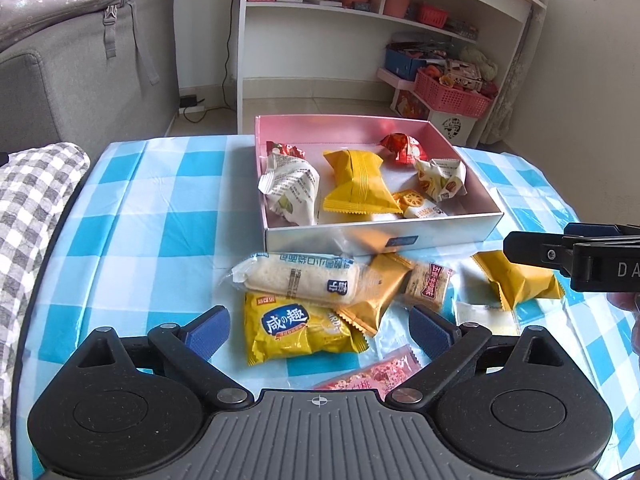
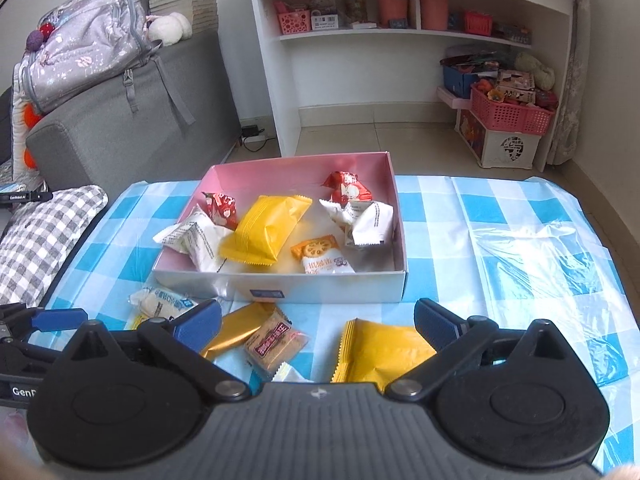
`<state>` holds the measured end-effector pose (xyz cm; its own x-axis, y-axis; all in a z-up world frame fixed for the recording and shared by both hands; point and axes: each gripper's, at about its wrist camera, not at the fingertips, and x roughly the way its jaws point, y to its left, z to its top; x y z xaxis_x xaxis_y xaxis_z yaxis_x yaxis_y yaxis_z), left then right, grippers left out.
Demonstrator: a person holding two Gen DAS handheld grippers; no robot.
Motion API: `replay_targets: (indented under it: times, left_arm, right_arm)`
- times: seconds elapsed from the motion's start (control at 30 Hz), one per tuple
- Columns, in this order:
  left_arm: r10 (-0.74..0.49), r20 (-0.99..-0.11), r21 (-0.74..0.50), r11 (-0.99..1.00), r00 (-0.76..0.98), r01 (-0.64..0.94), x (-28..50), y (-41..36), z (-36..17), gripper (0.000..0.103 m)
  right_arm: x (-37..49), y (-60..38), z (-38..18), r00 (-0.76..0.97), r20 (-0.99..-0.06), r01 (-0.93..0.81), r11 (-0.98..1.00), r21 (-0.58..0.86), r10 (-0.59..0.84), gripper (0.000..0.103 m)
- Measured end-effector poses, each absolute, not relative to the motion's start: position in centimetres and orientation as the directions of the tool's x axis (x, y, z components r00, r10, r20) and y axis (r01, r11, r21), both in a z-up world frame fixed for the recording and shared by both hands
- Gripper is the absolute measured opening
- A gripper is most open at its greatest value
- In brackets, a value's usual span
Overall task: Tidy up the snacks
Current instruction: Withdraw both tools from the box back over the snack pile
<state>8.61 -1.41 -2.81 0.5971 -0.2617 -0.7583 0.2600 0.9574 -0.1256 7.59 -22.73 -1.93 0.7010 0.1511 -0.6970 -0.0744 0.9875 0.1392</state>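
Observation:
A shallow box with a pink inside (image 1: pixel 384 238) (image 2: pixel 320 292) stands on the checked tablecloth and holds several wrapped snacks, among them a yellow packet (image 1: pixel 356 184) (image 2: pixel 268 232). Loose snacks lie in front of it: a white bread roll pack (image 1: pixel 300 280), a yellow biscuit bag (image 1: pixel 296 332), a gold packet (image 1: pixel 380 292) (image 2: pixel 240 328), a brown cracker packet (image 1: pixel 430 286) (image 2: pixel 276 342) and another yellow packet (image 1: pixel 516 280) (image 2: pixel 380 350). My left gripper (image 1: pixel 320 330) hovers open over the yellow biscuit bag. My right gripper (image 2: pixel 318 322) is open above the cracker and yellow packets. Neither holds anything.
A pink packet (image 1: pixel 372 372) lies close under the left gripper. A grey checked cushion (image 1: pixel 36 208) lies at the table's left edge. Behind stand a grey sofa (image 2: pixel 120 128) with a backpack and a white shelf unit (image 2: pixel 400 40) with pink baskets. Crinkled clear plastic (image 2: pixel 532 252) covers the cloth at right.

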Motion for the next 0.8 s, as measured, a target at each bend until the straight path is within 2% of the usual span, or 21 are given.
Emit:
replay_targets:
  times: [0.53, 0.8]
  left_arm:
    - [-0.277, -0.765, -0.105, 0.944, 0.581, 0.312, 7.0, 0.1, -5.0, 0.098]
    - [-0.342, -0.765, -0.099, 0.899, 0.545, 0.426, 5.9, 0.5, -6.8, 0.098]
  right_arm:
    - [5.4, -21.8, -4.1, 0.661, -0.724, -0.192, 0.977, 0.09, 0.196, 0.103]
    - [4.8, -24.0, -5.6, 0.643, -0.732, -0.215, 0.97, 0.11, 0.226, 0.103]
